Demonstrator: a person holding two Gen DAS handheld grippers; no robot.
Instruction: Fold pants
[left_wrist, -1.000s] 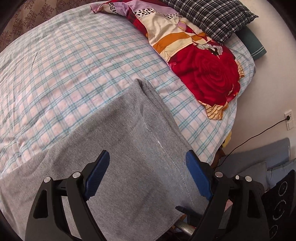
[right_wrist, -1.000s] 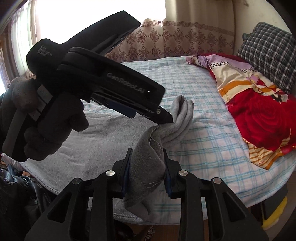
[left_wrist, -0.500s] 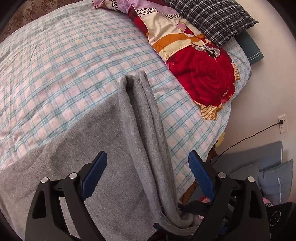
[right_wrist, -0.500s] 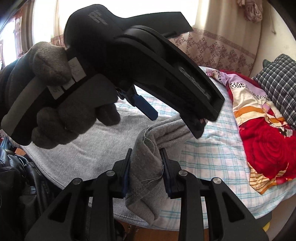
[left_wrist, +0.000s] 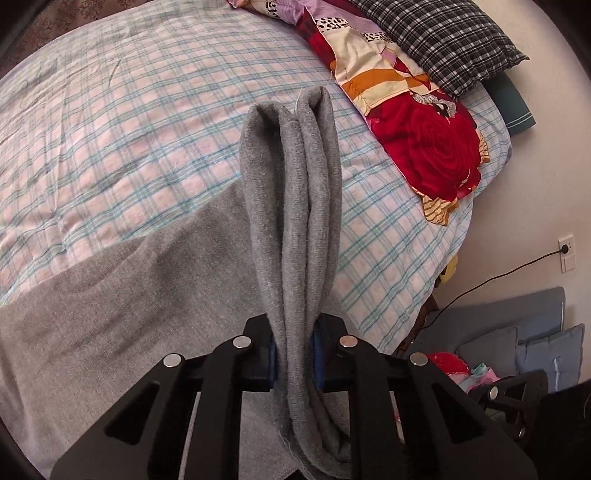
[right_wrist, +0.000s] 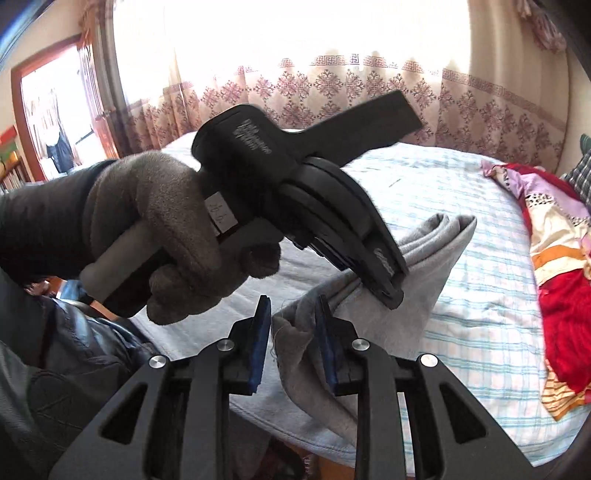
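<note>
The grey pants (left_wrist: 110, 295) lie on the plaid bed (left_wrist: 129, 122), with one bunched end lifted off it. My left gripper (left_wrist: 293, 356) is shut on this bunched grey fold (left_wrist: 291, 184), which stands up in a narrow ridge. In the right wrist view the left gripper (right_wrist: 391, 291), held by a gloved hand (right_wrist: 166, 229), pinches the same fold (right_wrist: 436, 236). My right gripper (right_wrist: 293, 343) has its jaws slightly apart around the hanging pants edge (right_wrist: 299, 332); a gap shows at the left pad.
A red floral quilt (left_wrist: 424, 140) and a checked pillow (left_wrist: 436, 37) lie at the bed's far right. A wall socket with a cable (left_wrist: 565, 251) and blue cushions (left_wrist: 517, 343) are beside the bed. Curtains (right_wrist: 332, 92) hang behind it.
My left gripper has shut on the bunched pants fold, having been wide open. My right gripper's jaws have loosened from their tight hold on the edge. The fold has risen higher.
</note>
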